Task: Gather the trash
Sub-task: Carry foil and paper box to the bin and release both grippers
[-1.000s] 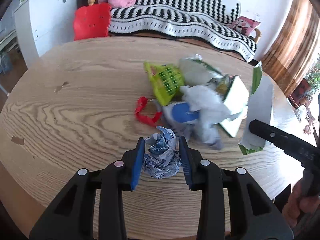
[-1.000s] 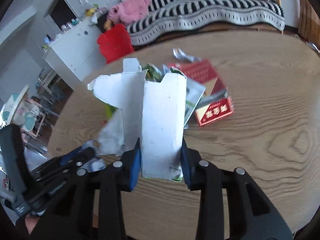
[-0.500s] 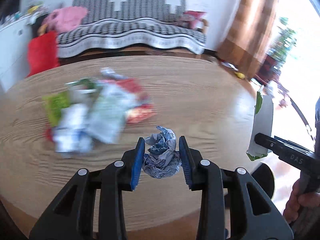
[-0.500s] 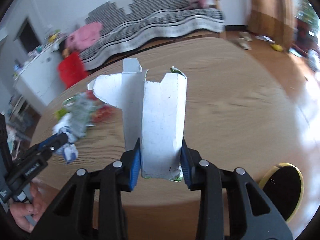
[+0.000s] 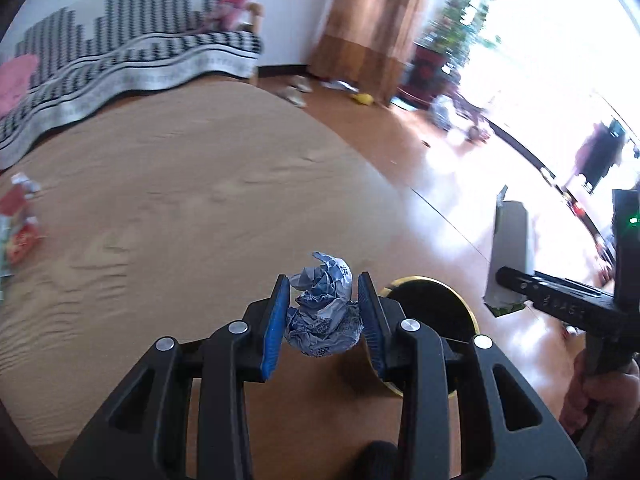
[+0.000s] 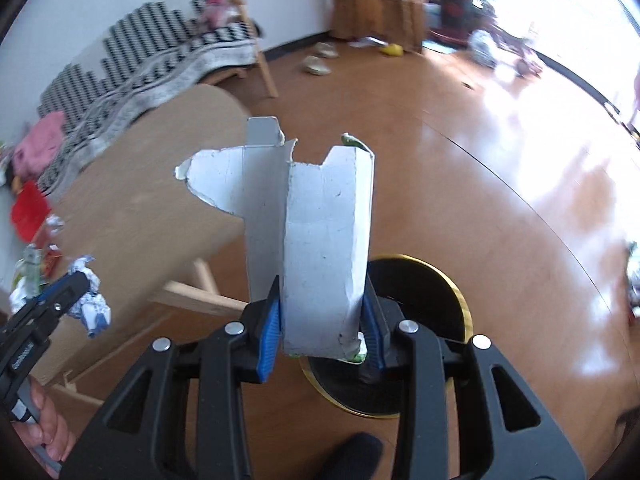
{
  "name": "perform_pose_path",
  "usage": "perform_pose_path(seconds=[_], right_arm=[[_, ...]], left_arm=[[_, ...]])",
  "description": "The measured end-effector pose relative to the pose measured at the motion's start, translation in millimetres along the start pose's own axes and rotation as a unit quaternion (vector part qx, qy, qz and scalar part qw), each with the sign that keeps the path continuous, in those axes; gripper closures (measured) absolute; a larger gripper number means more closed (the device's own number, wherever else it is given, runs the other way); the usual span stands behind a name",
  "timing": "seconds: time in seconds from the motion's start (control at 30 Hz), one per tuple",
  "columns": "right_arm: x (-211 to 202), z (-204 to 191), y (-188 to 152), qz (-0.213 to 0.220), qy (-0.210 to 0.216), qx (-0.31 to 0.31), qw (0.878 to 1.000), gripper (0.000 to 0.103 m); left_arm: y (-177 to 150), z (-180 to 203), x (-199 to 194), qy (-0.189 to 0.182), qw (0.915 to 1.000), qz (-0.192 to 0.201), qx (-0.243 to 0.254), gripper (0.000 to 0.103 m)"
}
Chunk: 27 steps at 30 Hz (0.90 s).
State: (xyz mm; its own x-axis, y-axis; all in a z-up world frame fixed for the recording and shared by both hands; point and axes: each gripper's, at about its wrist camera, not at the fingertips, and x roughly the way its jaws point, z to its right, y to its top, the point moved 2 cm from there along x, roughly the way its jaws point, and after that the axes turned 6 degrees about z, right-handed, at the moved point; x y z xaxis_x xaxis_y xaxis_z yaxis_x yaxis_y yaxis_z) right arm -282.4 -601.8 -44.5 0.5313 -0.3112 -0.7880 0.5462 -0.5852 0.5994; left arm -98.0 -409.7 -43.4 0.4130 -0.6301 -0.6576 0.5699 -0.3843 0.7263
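Left wrist: fingers point(image 5: 324, 316) clamp crumpled wrapper point(image 5: 322, 320) over wooden table point(image 5: 160, 220), glossy floor point(image 5: 440, 168)

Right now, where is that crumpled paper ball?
The paper ball is pinched between the left gripper's fingers, just left of the black bin on the floor.
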Motion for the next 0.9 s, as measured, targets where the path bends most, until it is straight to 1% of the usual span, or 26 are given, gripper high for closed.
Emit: perform_pose_path(seconds=[0.1,0.23,0.3,0.37,0.5,0.53,0.7,0.73,0.77,0.8,0.83,0.9], right_arm=[[10,30,-14,-0.024,-0.022,0.009,0.999,0.067],[30,59,-33,-0.077,-0.054,0.011,0.996,0.067],[37,65,-40,-0.095,-0.054,0.017,0.994,0.067],[40,66,-43,-0.102,-0.052,0.02,0.993,0.067],[41,66,-43,-0.104,-0.047,0.019,0.993,0.067],[40,59,-40,-0.104,-0.047,0.019,0.993,0.066],[46,51,-31,-0.102,-0.041,0.02,0.994,0.065],[45,52,-30,-0.1,-0.039,0.023,0.994,0.062],[45,52,-29,-0.099,-0.038,0.027,0.994,0.056],[44,53,-28,-0.096,-0.036,0.031,0.994,0.038],[41,54,-26,-0.088,-0.037,0.034,0.995,0.031],[38,55,-24,-0.083,-0.037,0.037,0.995,0.031]], left_arm=[[-6,26,17,-0.022,0.9996,-0.011,0.015,0.069],[-16,50,36,-0.039,0.9983,-0.028,0.032,0.069],[-20,57,42,-0.042,0.9978,-0.035,0.036,0.069],[-25,63,47,-0.044,0.9974,-0.04,0.041,0.069],[-27,71,54,-0.045,0.9971,-0.044,0.042,0.069],[-29,71,53,-0.046,0.9971,-0.045,0.041,0.069],[-32,80,56,-0.049,0.9967,-0.049,0.042,0.069],[-33,81,57,-0.05,0.9966,-0.05,0.044,0.069],[-34,82,57,-0.05,0.9965,-0.05,0.045,0.069],[-34,83,58,-0.05,0.9964,-0.051,0.046,0.069],[-35,85,60,-0.051,0.9962,-0.053,0.047,0.068],[-35,84,64,-0.054,0.9957,-0.057,0.049,0.068]])
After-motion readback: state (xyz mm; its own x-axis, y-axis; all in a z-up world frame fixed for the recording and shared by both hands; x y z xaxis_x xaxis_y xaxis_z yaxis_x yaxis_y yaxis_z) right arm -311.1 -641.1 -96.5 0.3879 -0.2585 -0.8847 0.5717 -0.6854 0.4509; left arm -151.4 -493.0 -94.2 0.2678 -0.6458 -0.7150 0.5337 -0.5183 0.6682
